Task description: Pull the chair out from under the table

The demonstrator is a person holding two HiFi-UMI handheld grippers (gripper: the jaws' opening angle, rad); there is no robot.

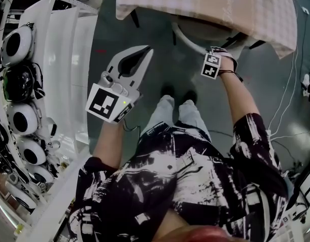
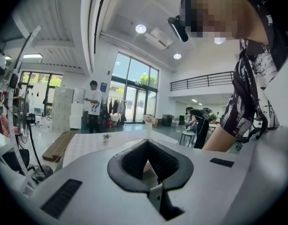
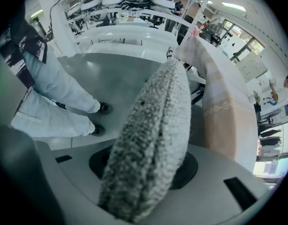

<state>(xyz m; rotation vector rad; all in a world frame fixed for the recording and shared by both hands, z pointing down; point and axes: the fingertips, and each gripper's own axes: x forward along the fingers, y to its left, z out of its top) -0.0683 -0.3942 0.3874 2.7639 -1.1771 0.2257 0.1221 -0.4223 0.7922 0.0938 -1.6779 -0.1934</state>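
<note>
The chair stands tucked under a table covered with a checked cloth; only its curved pale backrest and part of the seat show. My right gripper points down at the top of that backrest and is shut on it. In the right gripper view the knobbly grey backrest fills the gap between the jaws of the right gripper, with the cloth hanging just behind. My left gripper is held up to the left, away from the chair, shut and with nothing in it; its black pads meet at the tip.
A white shelf unit with several round black-and-white devices runs along the left. The person's shoes stand just in front of the chair. Cables lie on the grey floor at the right.
</note>
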